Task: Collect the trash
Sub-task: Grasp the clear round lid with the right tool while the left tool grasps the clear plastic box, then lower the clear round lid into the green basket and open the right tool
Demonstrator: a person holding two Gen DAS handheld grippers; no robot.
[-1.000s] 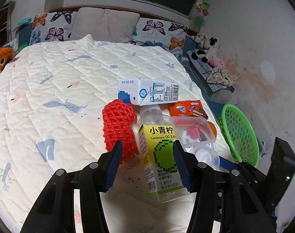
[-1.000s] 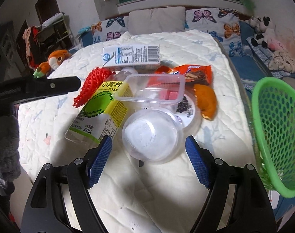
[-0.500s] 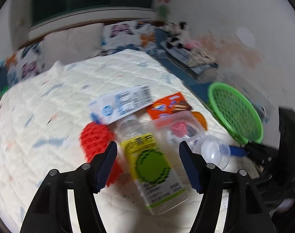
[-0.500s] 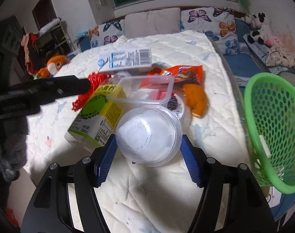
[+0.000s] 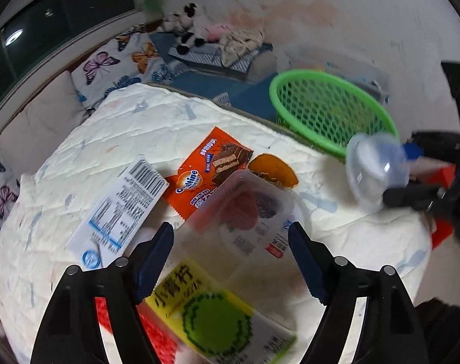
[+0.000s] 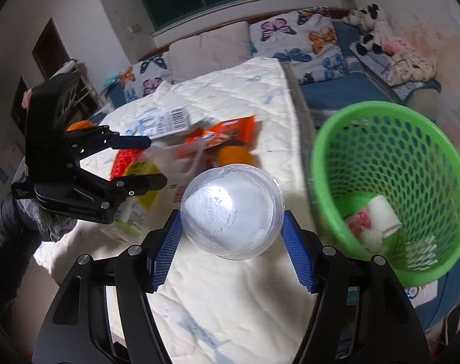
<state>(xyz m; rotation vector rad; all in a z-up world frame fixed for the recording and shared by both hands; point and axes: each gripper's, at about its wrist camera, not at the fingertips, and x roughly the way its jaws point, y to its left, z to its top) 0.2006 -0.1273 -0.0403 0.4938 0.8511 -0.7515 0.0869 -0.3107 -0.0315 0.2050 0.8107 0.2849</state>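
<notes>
Clear cup lifted, most trash left on the bed

The right gripper (image 6: 232, 244) pinches a clear cup (image 6: 231, 209), the basket (image 6: 390, 188) at its 2 o'clock holding a few scraps. The left gripper (image 5: 230, 261), jaws just opening, spreads around a tray (image 5: 245, 209); carton (image 5: 121, 209), wrapper (image 5: 208, 173) and bottle (image 5: 211, 312) remain.

The right gripper (image 6: 231, 236) clamped its jaws shut; the left gripper (image 5: 230, 257) had just opened, jaws apart.
</notes>
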